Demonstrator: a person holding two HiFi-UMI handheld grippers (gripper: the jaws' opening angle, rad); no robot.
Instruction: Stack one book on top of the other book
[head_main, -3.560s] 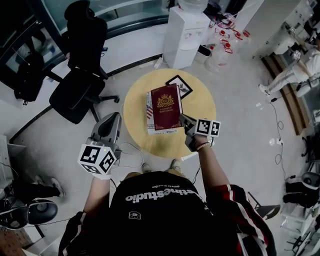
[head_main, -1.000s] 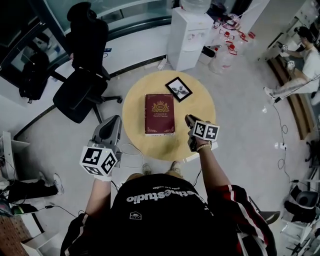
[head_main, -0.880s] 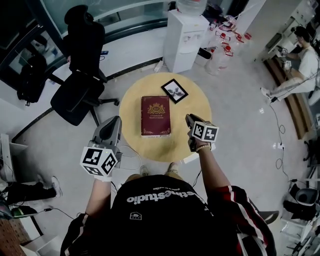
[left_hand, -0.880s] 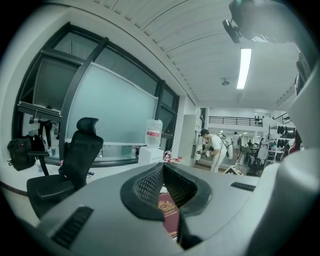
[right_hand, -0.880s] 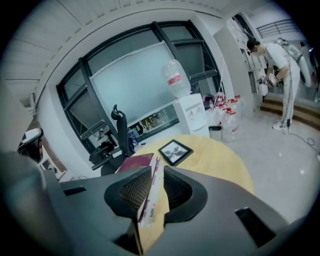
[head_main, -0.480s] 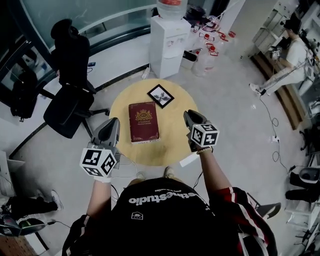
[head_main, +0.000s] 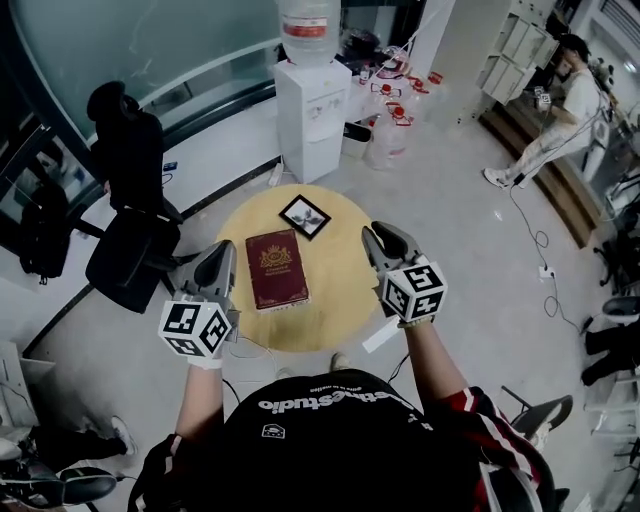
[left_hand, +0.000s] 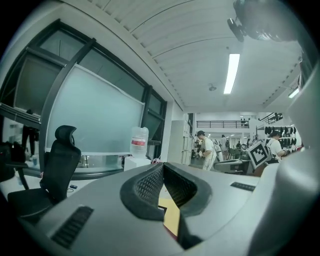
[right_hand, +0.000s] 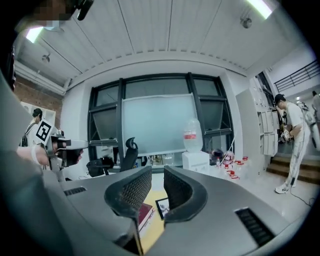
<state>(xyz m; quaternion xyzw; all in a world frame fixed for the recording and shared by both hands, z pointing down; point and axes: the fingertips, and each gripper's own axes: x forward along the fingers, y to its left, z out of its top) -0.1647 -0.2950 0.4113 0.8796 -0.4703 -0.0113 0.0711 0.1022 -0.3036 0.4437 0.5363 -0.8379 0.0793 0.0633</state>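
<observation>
My left gripper (head_main: 221, 252) hangs at the left edge of the round table (head_main: 340, 290) and my right gripper (head_main: 373, 236) at its right edge. Between them the red book (head_main: 276, 268) lies flat, with the framed picture (head_main: 305, 216) near the far edge.

My feeds: dim, cool-toned; ceiling strip light (left_hand: 232, 73) glares white; heavy fisheye bending, black vignette at corners; close foreground soft.

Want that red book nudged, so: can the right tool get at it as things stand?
Probably yes: the right tool hangs empty over the table's right edge, jaws slightly apart, and nothing stands between it and the book.
</observation>
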